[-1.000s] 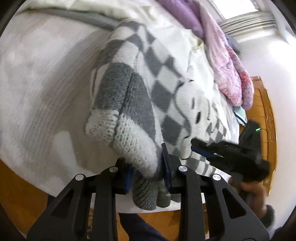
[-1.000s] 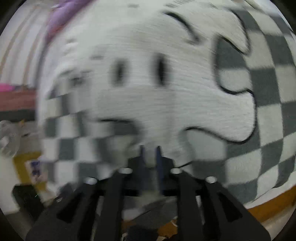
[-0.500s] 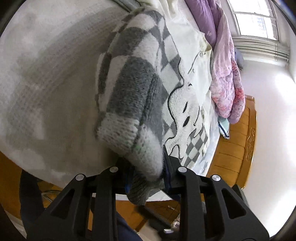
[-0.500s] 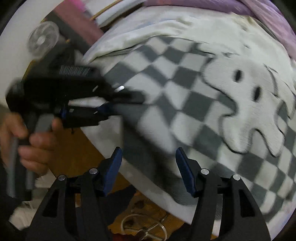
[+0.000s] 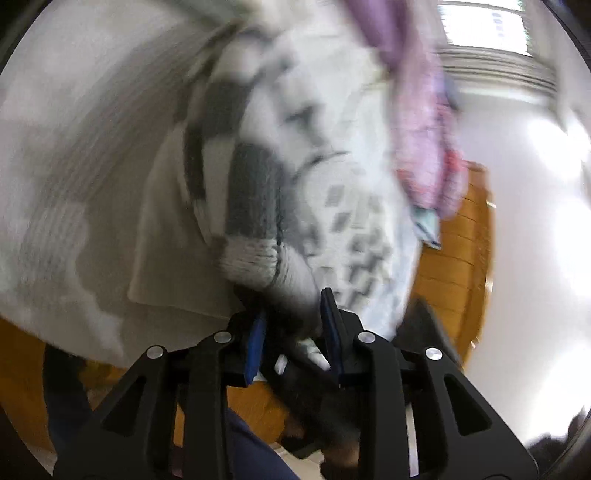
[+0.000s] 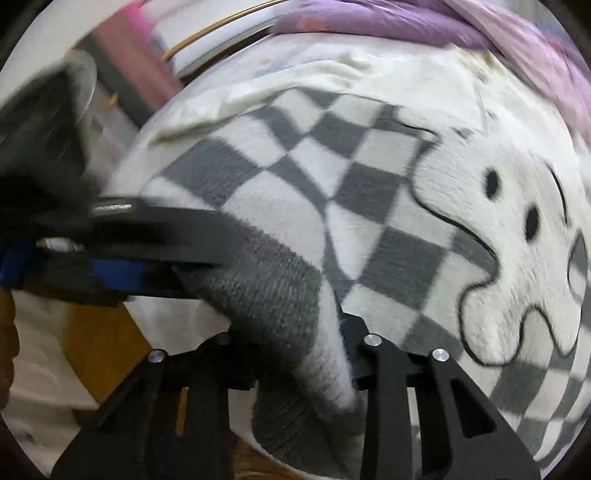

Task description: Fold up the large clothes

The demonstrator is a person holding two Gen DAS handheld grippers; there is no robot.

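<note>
A grey-and-white checkered knit sweater point(image 6: 369, 206) with a white ghost figure lies on the bed. In the left wrist view, blurred, its ribbed sleeve cuff point(image 5: 255, 258) hangs just ahead of my left gripper point(image 5: 293, 325), whose jaws stand apart with nothing clamped. In the right wrist view my right gripper point(image 6: 295, 339) is closed on a thick grey fold of the sweater point(image 6: 288, 317). The left gripper point(image 6: 147, 254) shows at the left of that view, touching the same fold.
A purple and pink quilt point(image 6: 424, 29) is piled at the far side of the bed. White bedding point(image 5: 74, 147) covers the mattress. A wooden bed frame point(image 5: 461, 258) and wooden floor point(image 6: 99, 343) lie beyond the edge.
My left gripper has let go of the sleeve cuff and opened. My right gripper, open half a second ago, has closed on the grey fold beside it.
</note>
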